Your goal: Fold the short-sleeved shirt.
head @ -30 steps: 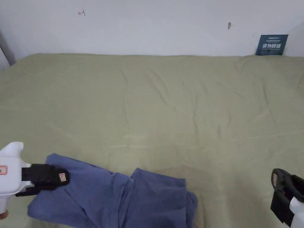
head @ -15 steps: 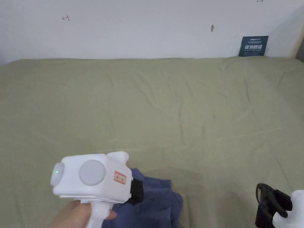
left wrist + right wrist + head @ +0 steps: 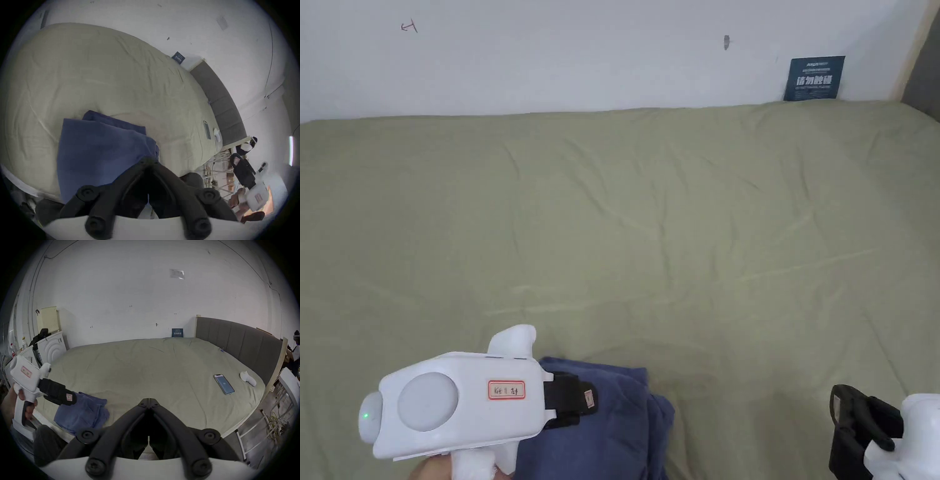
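Near bed [image 3: 650, 219] edge, shirt [image 3: 612, 425] seemingly clamped by left tool [image 3: 589, 399].

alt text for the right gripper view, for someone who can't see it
A folded blue shirt lies at the near left edge of an olive-sheeted bed, with the left gripper over it, jaws together. The right gripper, shut and empty, points across the bed; a phone and white sock lie at right.

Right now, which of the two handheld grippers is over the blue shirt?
The left gripper, jaws closed above the folded blue shirt; the right gripper hangs apart over bare green sheet.
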